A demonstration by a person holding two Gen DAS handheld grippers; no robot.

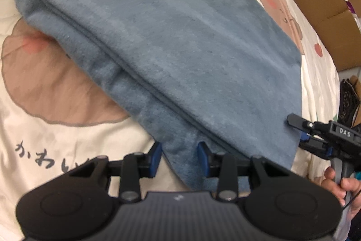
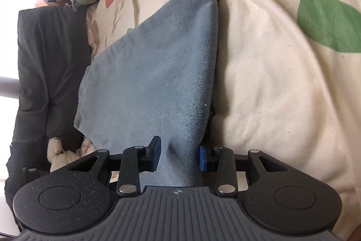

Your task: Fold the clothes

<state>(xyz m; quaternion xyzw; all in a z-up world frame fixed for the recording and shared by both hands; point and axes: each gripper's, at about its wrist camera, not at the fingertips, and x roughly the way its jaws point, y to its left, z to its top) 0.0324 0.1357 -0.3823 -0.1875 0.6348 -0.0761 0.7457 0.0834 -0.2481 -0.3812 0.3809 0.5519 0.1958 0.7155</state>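
We grip the blue garment (image 1: pixel 176 37) with both the left gripper (image 1: pixel 179 158) and the right gripper (image 2: pixel 180 156); its length stretches away from us.

The folded jeans (image 1: pixel 176 42) lie on the bed (image 1: pixel 56 134). The left gripper (image 1: pixel 179 158) holds their near edge, the right gripper (image 2: pixel 179 156) a corner further along that edge.

Faded blue denim garment (image 1: pixel 169 37), cream bedsheet (image 1: pixel 45 139) with pinkish-brown cartoon blobs, red cheeks, a green leaf (image 2: pixel 329 24) upper right. Black claws, blue pads (image 2: pixel 156 154).
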